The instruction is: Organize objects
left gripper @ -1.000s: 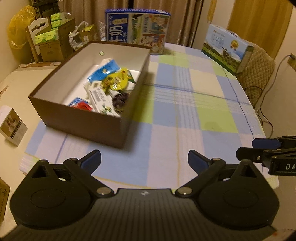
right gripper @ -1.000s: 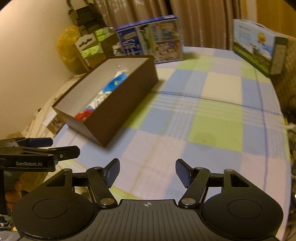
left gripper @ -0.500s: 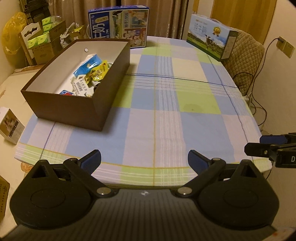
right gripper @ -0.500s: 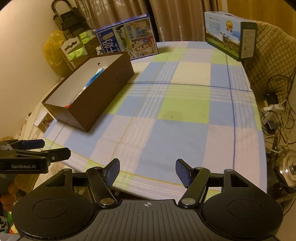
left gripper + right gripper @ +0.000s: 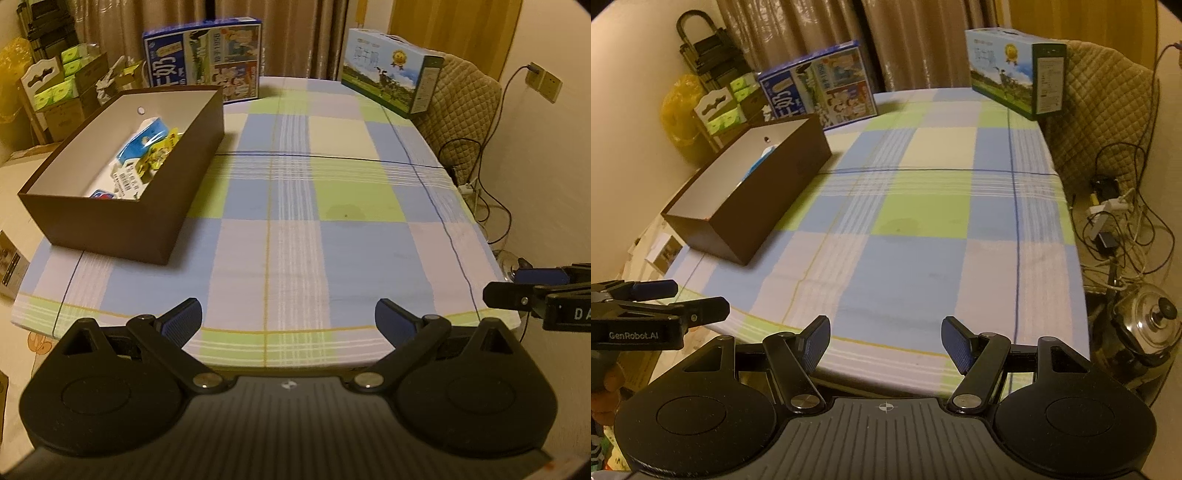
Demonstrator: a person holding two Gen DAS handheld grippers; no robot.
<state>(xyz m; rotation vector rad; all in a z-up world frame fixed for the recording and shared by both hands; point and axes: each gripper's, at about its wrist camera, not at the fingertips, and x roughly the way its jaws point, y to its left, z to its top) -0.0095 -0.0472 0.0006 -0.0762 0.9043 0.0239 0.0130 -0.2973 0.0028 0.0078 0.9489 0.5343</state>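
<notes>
While most of the room shows clearly, the far left is cluttered: stacked cartons (image 5: 70, 92) with green packs and a yellow bag (image 5: 681, 107) sit beyond the worktop's (image 5: 332, 236) edge, too dim to read in detail. On the worktop's left side stands a brown box (image 5: 122, 221), open at the top; packets (image 5: 142, 155) in blue, white and yellow lie inside it against its right wall, their print too small to make out, and from the right wrist view the near wall hides nearly all of them. Behind the box a blue printed carton (image 5: 203, 62) stands upright near the curtain. The checked cloth in the middle is bare. At the far right corner a second carton (image 5: 391, 70) with a meadow picture stands beside a quilted chair back (image 5: 461, 110). The left tool (image 5: 288, 321) hangs over the near edge with its blue-padded fingers spread wide, holding nothing. The right tool (image 5: 884, 341) is likewise spread apart and empty, well clear of the box; in the left wrist view it is cut off by the frame edge. Cables (image 5: 1115, 221) and a shiny pot lid (image 5: 1156, 325) lie on the floor at right.
</notes>
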